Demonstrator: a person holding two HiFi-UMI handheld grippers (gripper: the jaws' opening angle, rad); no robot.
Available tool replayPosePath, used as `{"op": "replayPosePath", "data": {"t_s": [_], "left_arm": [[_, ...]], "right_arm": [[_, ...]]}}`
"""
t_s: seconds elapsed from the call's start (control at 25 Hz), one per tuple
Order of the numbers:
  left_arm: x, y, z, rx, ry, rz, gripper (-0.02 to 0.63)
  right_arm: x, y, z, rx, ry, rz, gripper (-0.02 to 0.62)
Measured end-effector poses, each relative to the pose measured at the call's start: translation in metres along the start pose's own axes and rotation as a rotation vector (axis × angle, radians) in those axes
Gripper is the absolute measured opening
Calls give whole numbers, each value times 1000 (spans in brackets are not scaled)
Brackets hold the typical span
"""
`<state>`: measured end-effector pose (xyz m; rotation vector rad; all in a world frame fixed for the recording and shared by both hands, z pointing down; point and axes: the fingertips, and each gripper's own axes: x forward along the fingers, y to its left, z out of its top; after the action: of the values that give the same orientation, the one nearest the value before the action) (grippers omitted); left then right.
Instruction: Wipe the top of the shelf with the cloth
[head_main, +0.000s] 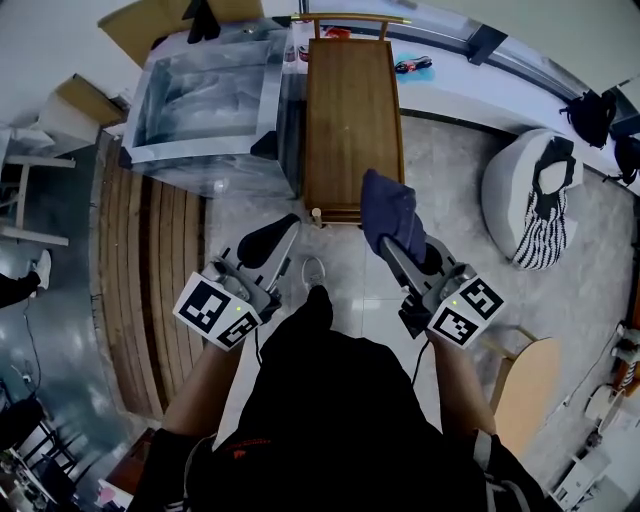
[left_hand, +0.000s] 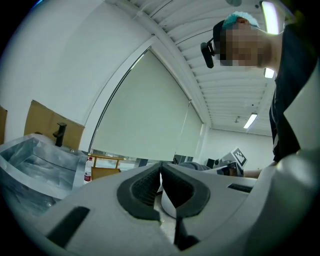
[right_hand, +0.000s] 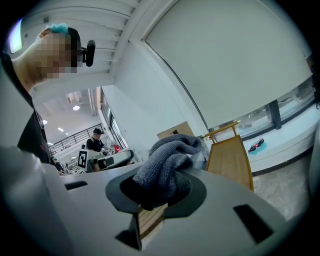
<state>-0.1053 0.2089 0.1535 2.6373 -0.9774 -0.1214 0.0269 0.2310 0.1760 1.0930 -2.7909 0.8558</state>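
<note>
A narrow wooden shelf (head_main: 352, 120) with a bare top stands ahead of me, running away toward the window ledge; it also shows in the right gripper view as a tan board (right_hand: 230, 157). My right gripper (head_main: 392, 243) is shut on a dark blue-grey cloth (head_main: 388, 213), bunched above the jaws (right_hand: 167, 162), and hangs over the shelf's near end. My left gripper (head_main: 262, 245) is shut with nothing in it, its dark pads (left_hand: 145, 187) pressed together, held over the floor left of the shelf's near end.
A large grey plastic-wrapped box (head_main: 205, 100) stands against the shelf's left side. A white window ledge (head_main: 480, 85) with small tools runs behind. A beanbag (head_main: 530, 195) lies at the right, wooden decking (head_main: 150, 280) at the left, a round wooden table (head_main: 530, 385) near my right arm.
</note>
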Motion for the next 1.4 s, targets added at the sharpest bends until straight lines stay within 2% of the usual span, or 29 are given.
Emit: {"op": "replayPosePath", "data": {"t_s": [0.32, 0.72, 1.4], "left_arm": [[28, 57, 15, 6, 12, -20, 26], [43, 96, 20, -5, 22, -12, 26], [79, 125, 27, -5, 39, 19, 26]], "right_arm": [[53, -26, 22, 9, 9, -15, 61], [85, -45, 34, 13, 23, -22, 61], [112, -87, 59, 5, 43, -3, 61]]}}
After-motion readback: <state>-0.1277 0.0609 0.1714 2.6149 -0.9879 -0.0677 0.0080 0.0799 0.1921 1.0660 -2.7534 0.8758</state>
